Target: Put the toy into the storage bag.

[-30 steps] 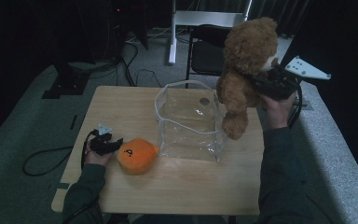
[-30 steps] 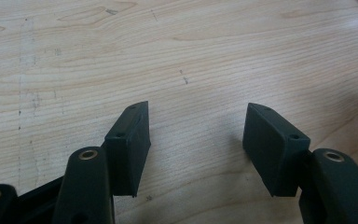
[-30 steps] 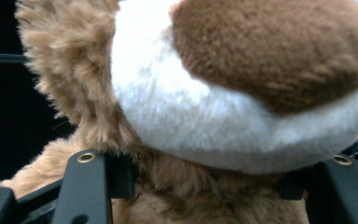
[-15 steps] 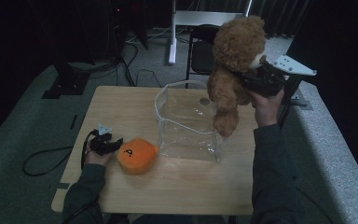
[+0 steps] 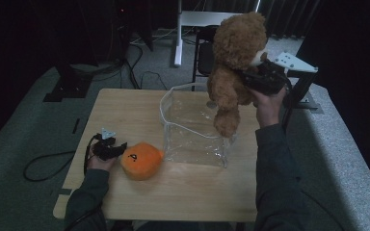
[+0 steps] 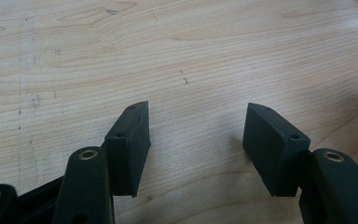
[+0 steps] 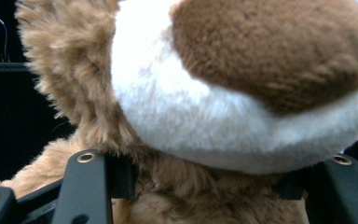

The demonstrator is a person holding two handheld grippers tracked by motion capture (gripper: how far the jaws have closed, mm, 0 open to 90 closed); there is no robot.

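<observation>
- Left tool point(image 5: 118, 147): resting on the light wooden tabletop point(image 5: 125, 110), jaws well apart with nothing between them; bare wood grain shows between them in the left gripper view.
- Round orange plush toy point(image 5: 141, 160): lies on the tabletop just beside the left tool; a small dark mark on top, too small to read.
- Clear soft plastic bag with white rim point(image 5: 192, 130): stands open mid-tabletop; no contents visible inside.
- Brown furry teddy bear point(image 5: 236, 57): held upright in the air, one foot hanging over the bag's right edge.
- Right tool point(image 5: 251, 77): clamped around the bear's neck, below its white muzzle.
</observation>
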